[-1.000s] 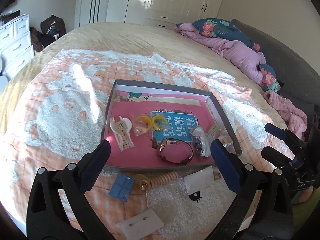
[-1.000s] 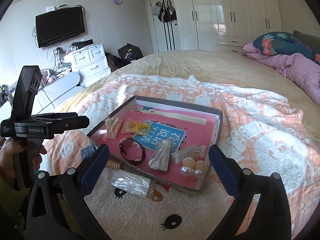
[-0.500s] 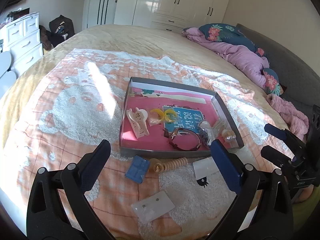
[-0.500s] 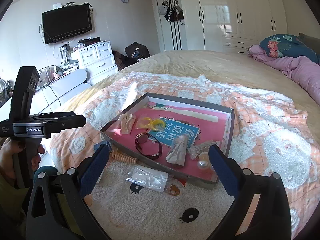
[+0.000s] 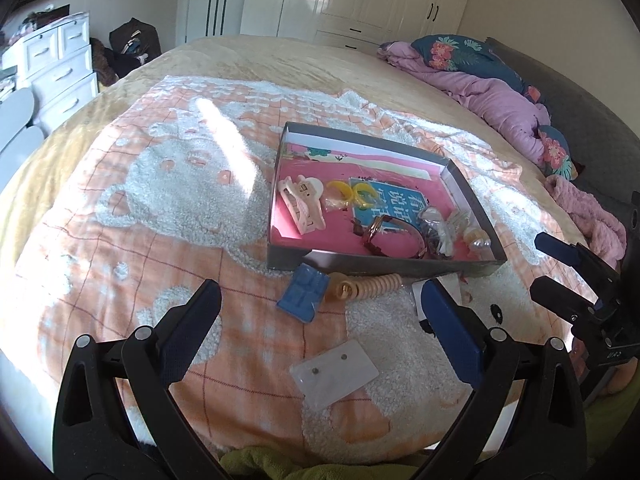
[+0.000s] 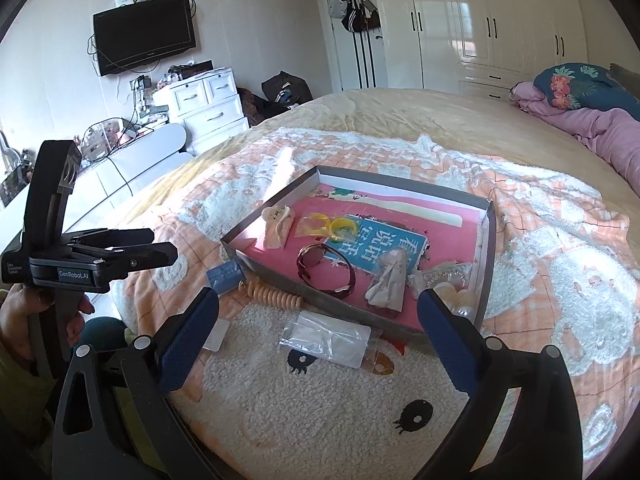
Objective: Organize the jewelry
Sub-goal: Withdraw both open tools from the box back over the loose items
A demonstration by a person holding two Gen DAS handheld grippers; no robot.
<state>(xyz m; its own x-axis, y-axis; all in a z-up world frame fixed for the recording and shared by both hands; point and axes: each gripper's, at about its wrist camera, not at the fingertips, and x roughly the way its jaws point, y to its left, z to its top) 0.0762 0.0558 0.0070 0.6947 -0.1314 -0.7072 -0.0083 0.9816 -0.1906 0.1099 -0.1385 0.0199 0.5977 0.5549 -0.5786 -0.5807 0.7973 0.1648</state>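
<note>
Both grippers hang spread wide and empty over the bed [image 5: 120,184], the left gripper [image 5: 316,328] and right gripper [image 6: 318,322] short of the grey tray [image 5: 384,266] of jewelry. Only the left view shows the flat earring card [image 5: 335,372] on the blanket. Only the right view shows the clear packet [image 6: 326,338] before the tray, and the hand [image 6: 24,320] gripping the left tool.
</note>
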